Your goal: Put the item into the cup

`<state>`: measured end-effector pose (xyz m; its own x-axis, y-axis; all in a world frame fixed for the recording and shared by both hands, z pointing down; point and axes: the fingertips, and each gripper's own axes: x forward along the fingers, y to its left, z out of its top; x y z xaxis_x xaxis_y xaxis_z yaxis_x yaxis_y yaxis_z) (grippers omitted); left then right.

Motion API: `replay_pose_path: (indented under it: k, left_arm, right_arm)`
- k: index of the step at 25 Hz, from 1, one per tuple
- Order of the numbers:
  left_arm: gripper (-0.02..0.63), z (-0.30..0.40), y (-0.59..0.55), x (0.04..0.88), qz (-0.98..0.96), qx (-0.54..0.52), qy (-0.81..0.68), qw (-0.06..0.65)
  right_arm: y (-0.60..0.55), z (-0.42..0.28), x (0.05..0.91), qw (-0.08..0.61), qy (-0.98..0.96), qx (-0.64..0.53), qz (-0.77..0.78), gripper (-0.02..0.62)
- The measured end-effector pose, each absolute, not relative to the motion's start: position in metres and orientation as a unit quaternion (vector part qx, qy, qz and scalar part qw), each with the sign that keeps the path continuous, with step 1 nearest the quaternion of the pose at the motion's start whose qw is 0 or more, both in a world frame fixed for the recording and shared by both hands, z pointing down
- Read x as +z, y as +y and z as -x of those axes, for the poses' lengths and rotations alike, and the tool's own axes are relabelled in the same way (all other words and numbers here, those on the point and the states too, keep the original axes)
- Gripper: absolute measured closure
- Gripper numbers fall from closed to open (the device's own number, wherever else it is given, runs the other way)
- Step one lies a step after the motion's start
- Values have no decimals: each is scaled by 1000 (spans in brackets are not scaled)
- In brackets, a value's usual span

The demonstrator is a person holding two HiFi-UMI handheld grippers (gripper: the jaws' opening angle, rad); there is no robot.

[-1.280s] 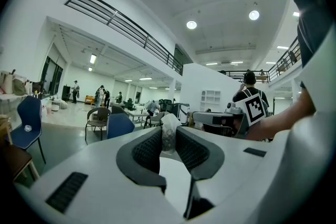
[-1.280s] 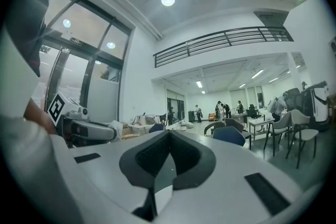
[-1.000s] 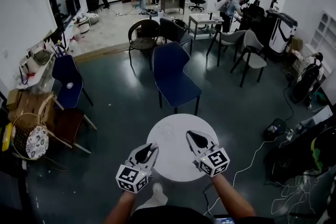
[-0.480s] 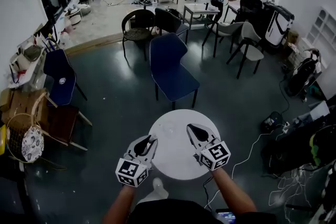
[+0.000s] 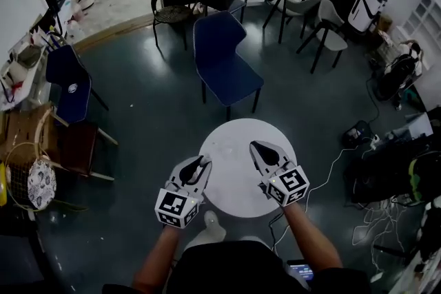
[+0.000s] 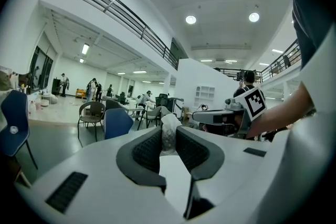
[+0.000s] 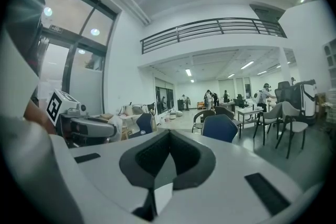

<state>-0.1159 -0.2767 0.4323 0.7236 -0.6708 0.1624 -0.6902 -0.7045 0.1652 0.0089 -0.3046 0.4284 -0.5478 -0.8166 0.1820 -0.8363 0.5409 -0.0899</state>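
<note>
In the left gripper view a small crumpled whitish item [image 6: 169, 132] sits pinched between the dark pads of my left gripper [image 6: 168, 140]. In the head view the left gripper [image 5: 199, 163] hovers at the left rim of a round white table [image 5: 238, 175]. My right gripper [image 5: 259, 147] is over the table's right half. In the right gripper view it [image 7: 169, 139] is shut with nothing between its jaws. No cup shows in any view.
A blue chair [image 5: 222, 58] stands just beyond the table, with more chairs [image 5: 322, 38] and desks behind it. A second blue chair [image 5: 67, 89] and a wicker basket [image 5: 31, 175] are at the left. Cables [image 5: 337, 162] trail over the floor at the right.
The head view has swung, so the table and chairs sit higher in the picture. Both grippers keep the same pose over the table, and the left one still holds the item.
</note>
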Motion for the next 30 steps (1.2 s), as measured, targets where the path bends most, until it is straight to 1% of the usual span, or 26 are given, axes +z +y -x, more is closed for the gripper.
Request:
replay_pose_path:
  k: [12, 18, 24, 28, 29, 30]
  left_arm:
    - [520, 116, -330, 501, -928, 74, -335, 144]
    - [520, 97, -348, 533, -930, 89, -324, 151]
    - [520, 75, -369, 570, -930, 94, -318, 156]
    - [520, 59, -376, 593, -931, 105, -317, 148]
    - [520, 54, -377, 599, -931, 108, -317, 146]
    - [520, 49, -377, 605, -930, 111, -317, 147]
  right_arm:
    - [-353, 25, 493, 90, -879, 133, -448, 581]
    - [-371, 17, 526, 85, -882, 166, -432, 581]
    - [-389, 14, 563, 63, -894, 212, -389, 581]
    - [-392, 12, 579, 54, -901, 228, -365, 579]
    - [-392, 12, 584, 54, -902, 235, -357, 553]
    - [-392, 13, 589, 54, -904, 244, -348, 429]
